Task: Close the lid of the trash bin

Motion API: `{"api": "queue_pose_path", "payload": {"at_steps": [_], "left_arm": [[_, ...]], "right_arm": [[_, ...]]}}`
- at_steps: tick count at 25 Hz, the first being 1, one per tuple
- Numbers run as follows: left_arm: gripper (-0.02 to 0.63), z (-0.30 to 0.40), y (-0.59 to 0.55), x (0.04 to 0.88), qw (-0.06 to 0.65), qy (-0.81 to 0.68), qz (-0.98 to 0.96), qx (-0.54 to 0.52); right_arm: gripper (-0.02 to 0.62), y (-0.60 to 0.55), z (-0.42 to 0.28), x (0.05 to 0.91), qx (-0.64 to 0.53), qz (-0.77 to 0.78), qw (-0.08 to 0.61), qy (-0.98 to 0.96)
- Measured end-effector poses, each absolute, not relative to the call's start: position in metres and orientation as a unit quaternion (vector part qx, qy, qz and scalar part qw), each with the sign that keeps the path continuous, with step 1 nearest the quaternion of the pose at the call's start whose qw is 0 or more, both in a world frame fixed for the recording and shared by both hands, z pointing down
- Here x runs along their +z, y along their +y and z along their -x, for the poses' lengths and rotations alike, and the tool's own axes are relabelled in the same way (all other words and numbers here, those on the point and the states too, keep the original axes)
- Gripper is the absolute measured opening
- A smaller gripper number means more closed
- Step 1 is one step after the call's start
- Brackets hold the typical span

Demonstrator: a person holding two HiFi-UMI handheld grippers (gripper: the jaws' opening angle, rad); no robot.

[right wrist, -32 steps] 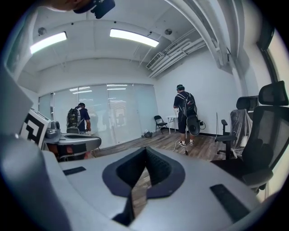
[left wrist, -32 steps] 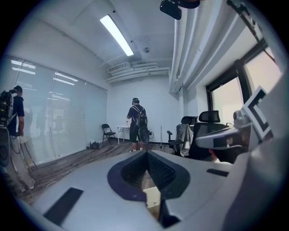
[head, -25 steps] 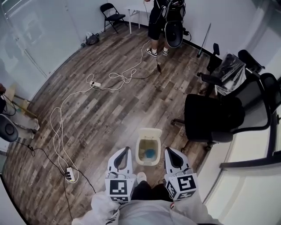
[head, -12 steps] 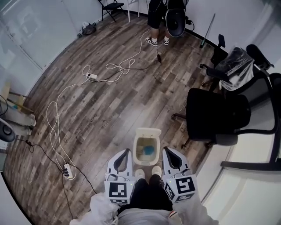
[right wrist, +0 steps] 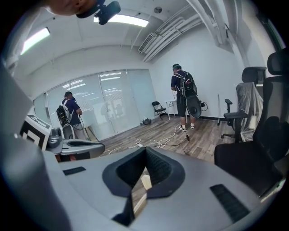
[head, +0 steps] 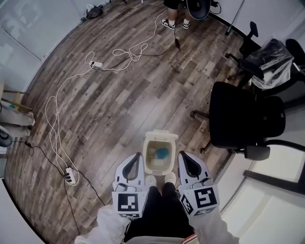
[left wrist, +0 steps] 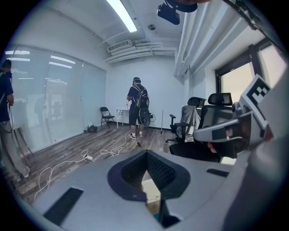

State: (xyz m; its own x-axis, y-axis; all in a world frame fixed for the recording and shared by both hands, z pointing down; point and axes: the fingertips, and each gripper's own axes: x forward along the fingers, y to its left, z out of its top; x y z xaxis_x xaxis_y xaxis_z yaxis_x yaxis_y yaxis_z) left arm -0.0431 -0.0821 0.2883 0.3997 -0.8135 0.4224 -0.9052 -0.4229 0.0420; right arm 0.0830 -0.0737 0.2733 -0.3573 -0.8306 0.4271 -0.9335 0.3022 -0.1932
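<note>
A small cream trash bin stands on the wood floor just in front of my feet. Its lid is swung up at the far side, and something blue lies inside. My left gripper hangs above the floor at the bin's left side, and my right gripper at its right side. Neither touches the bin. In the left gripper view the left gripper has its jaws together, with a sliver of the cream bin below. The right gripper is likewise shut and holds nothing.
A black office chair stands close on the right, and a second chair under a silver cover farther back. White cables and a power strip trail across the floor on the left. A person stands at the far end.
The head view has tipped further down and moved forward. The bin now sits higher between the two gripper tips. Both grippers keep their places at its sides.
</note>
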Motion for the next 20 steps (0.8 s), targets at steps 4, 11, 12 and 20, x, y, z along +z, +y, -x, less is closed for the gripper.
{"api": "queue_pose_path", "payload": {"at_steps": [4,11,12,20], "left_arm": [[0.005,0.041,-0.098,0.324,0.153,-0.52,-0.821,0.179],[0.005,0.041,-0.113,0.386,0.158,-0.518,-0.82,0.186],[0.005,0.04,-0.114,0.394,0.16,-0.518,-0.82,0.185],[0.005,0.038,-0.118,0.476,0.175,-0.514,-0.817,0.196]], "right_arm": [[0.023,-0.092,-0.085,0.313,0.218,-0.55,0.13,-0.796],[0.023,-0.104,-0.09,0.378,0.233,-0.556,0.138,-0.785],[0.023,-0.105,-0.091,0.386,0.232,-0.556,0.14,-0.786],[0.023,-0.117,-0.09,0.463,0.23,-0.55,0.148,-0.789]]}}
